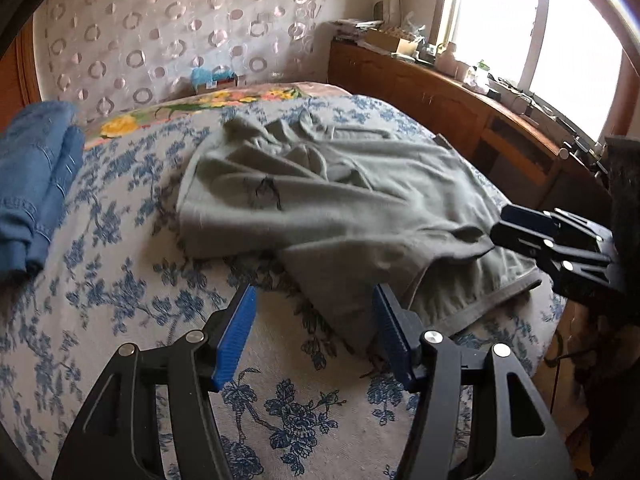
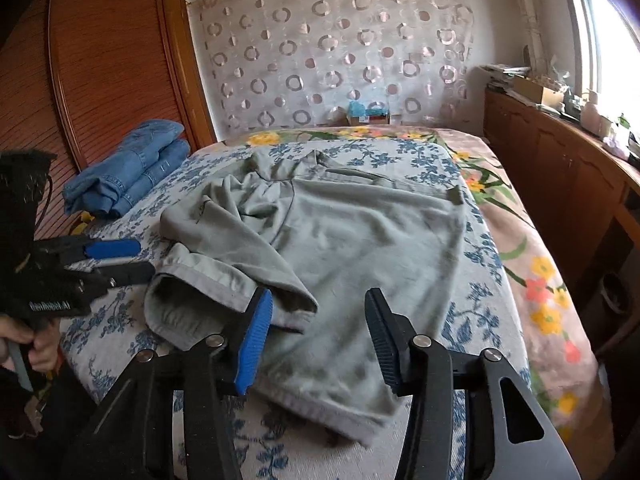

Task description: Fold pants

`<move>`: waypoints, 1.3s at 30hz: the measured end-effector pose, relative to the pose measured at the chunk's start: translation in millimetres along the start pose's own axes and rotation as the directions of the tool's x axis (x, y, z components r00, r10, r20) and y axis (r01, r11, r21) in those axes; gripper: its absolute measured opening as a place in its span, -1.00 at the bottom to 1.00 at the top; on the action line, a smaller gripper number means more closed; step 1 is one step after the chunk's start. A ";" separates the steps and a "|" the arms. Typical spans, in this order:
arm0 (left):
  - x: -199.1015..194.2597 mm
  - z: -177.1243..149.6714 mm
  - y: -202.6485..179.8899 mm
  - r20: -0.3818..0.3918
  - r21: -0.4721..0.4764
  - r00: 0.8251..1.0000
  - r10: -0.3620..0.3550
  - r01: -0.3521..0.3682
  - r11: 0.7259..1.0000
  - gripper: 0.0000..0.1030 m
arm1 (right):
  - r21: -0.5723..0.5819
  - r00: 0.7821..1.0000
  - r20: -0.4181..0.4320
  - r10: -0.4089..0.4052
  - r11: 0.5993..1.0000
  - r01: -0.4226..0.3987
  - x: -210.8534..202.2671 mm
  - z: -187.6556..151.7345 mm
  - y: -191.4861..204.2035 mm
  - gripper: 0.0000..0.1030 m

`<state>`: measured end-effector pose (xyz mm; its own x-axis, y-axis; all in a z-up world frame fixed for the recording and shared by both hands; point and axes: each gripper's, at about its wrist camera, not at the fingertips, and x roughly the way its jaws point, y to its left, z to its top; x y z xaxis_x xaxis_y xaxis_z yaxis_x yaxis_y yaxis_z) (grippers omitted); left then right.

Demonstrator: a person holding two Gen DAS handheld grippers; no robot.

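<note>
Both tools gape empty — left tool (image 1: 314, 300), right tool (image 2: 318, 304) over grey pants (image 2: 340, 240) — only the right view shows a hand (image 2: 36, 350).

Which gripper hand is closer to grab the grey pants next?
The right gripper, probably. Its open jaws sit over the grey pants, right at the near leg hem. The left gripper, also open, has only the flowered bedspread between its jaws, beside the pants.
</note>
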<state>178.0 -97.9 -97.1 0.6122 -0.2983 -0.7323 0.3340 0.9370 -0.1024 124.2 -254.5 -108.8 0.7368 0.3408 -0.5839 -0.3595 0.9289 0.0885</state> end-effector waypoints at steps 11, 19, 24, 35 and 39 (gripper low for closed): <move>2.6 -17.1 7.7 -0.014 -0.013 1.000 0.006 -0.006 1.000 0.19 | -0.051 0.995 -0.100 -0.003 0.999 -0.003 37.0 9.8 11.4 -0.38; -15.0 -15.7 12.2 0.032 -0.040 1.000 -0.002 0.003 0.999 0.19 | -0.065 1.000 0.002 0.010 0.998 -0.010 20.1 13.7 22.2 -0.90; -29.1 -10.5 12.4 0.084 -0.062 0.996 -0.011 0.017 0.998 0.19 | -0.057 0.997 0.076 0.005 0.998 0.000 -7.8 8.2 22.5 -0.91; -27.3 -2.7 -3.5 0.096 -0.037 0.995 -0.027 0.031 0.999 0.19 | -0.015 0.995 0.089 -0.054 0.998 0.055 -42.9 -17.2 5.6 -0.92; -20.5 -1.6 -10.0 0.087 -0.028 0.996 -0.031 0.033 0.999 0.19 | 0.004 0.995 0.073 -0.066 0.998 0.066 -50.1 -26.1 -1.1 -0.92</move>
<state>161.0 -100.9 -82.1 0.6615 -0.3415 -0.6676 0.3337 0.9313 -0.1458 72.7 -276.4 -100.7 0.7988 0.2880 -0.5282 -0.3077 0.9500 0.0527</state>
